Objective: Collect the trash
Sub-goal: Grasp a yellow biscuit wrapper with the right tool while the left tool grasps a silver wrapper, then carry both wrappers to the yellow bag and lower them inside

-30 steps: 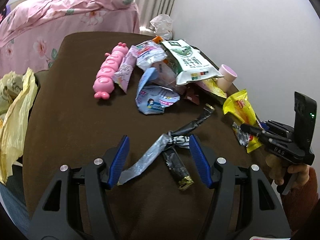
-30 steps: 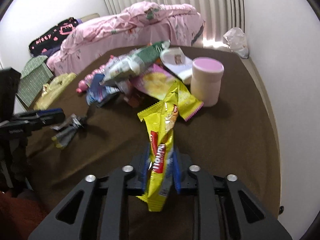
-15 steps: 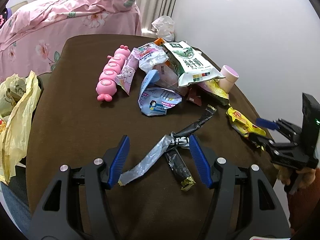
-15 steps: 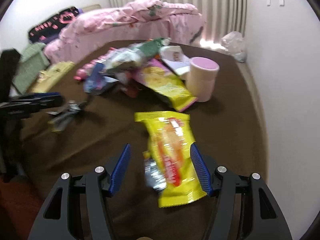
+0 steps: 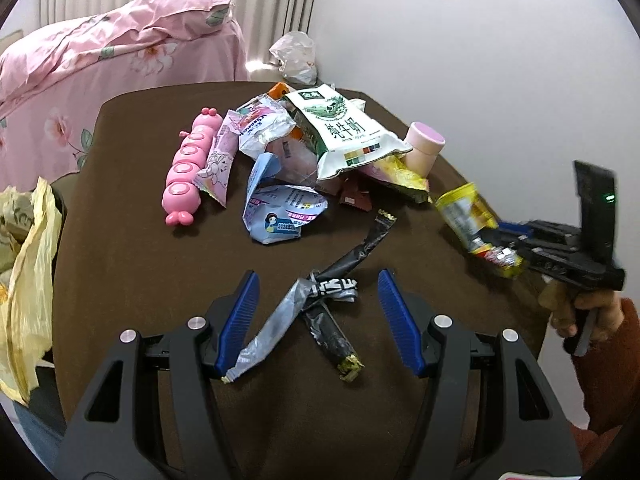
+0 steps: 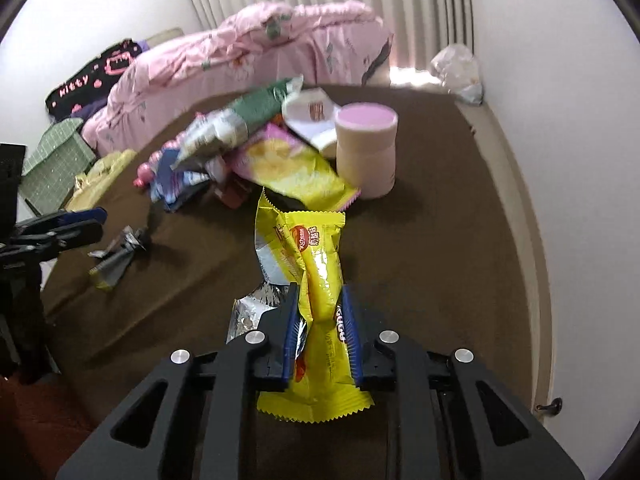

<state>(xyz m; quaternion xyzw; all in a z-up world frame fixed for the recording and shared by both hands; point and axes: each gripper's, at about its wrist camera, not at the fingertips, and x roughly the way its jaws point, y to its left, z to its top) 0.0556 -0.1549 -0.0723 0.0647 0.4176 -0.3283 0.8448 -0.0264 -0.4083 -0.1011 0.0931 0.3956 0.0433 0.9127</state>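
Right gripper (image 6: 320, 316): jaws just closed, clamped on yellow wrapper (image 6: 320, 280), lower print hidden. Left gripper (image 5: 318, 316): spread, straddling black wrappers (image 5: 332, 292) untouched. Bin bag (image 5: 24, 280): cropped.

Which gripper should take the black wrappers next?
Left. The left gripper is open with the black wrappers between its fingers; the right gripper is shut on a yellow wrapper.

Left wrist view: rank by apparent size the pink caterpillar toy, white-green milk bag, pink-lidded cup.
1. white-green milk bag
2. pink caterpillar toy, close behind the bag, so that order is unsure
3. pink-lidded cup, partly hidden and farther back, so its true size is uncertain
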